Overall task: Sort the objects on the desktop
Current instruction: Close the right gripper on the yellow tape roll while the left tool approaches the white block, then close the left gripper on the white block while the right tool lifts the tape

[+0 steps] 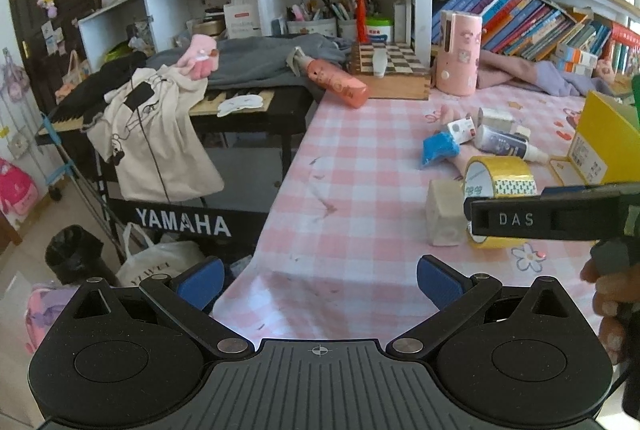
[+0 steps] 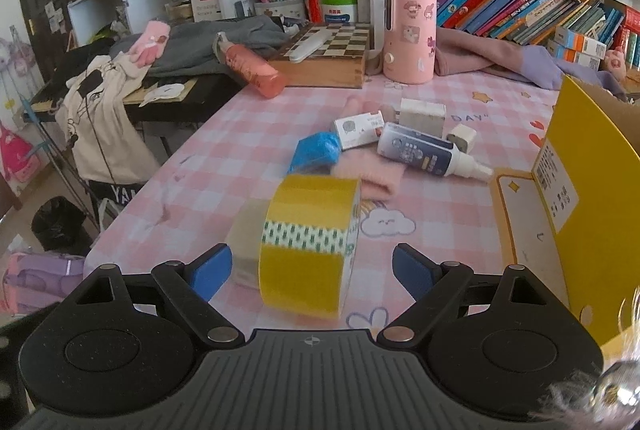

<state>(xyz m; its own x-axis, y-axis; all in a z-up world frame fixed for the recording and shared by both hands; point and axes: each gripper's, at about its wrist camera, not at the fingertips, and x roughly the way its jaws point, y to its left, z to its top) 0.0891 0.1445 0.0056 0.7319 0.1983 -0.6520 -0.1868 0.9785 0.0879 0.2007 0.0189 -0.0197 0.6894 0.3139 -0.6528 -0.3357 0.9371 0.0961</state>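
A: Look at the right tongs (image 2: pixel 312 272). The two blue tips are wide apart, and the yellow tape roll (image 2: pixel 310 248) stands on its edge right between them. Nothing is squeezed yet.

B: And the left tongs (image 1: pixel 320 284)?

A: Wide apart too, holding nothing, over a bare bit of the pink checked worktop (image 1: pixel 360 169).

B: So what step is this?

A: I think it is the grab for the tape. Next the tips need to close on its flat sides, then lift it, maybe into the yellow box (image 2: pixel 592 165) close by on the right.

B: Anything in the way?

A: A pale block (image 2: pixel 246 250) touches the tape on the left, so the left tip may bump it. Farther back lie a pink cloth (image 2: pixel 372 171), a blue packet (image 2: pixel 316 149) and a dark bottle with a white cap (image 2: pixel 428 153).
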